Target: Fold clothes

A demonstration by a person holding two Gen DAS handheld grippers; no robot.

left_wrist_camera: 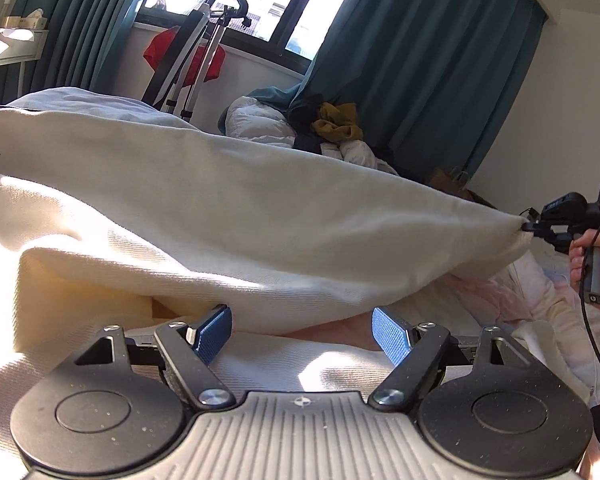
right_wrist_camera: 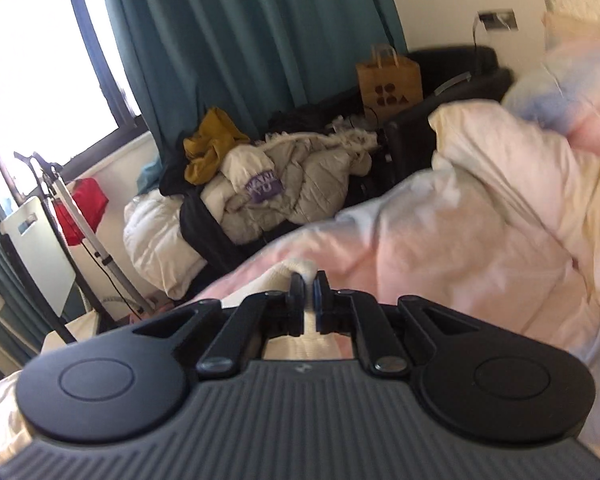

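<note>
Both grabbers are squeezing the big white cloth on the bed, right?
Not quite. Only the right gripper is squeezing the white cloth, pinching one corner and pulling it up. The left wrist view shows the left gripper with its blue fingers wide apart, holding nothing.

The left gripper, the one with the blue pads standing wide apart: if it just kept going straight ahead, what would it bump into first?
Most likely the lifted fold of the cream knitted garment, hanging just ahead of the open left gripper. The right gripper holds its far corner up. Depth is hard to judge.
</note>
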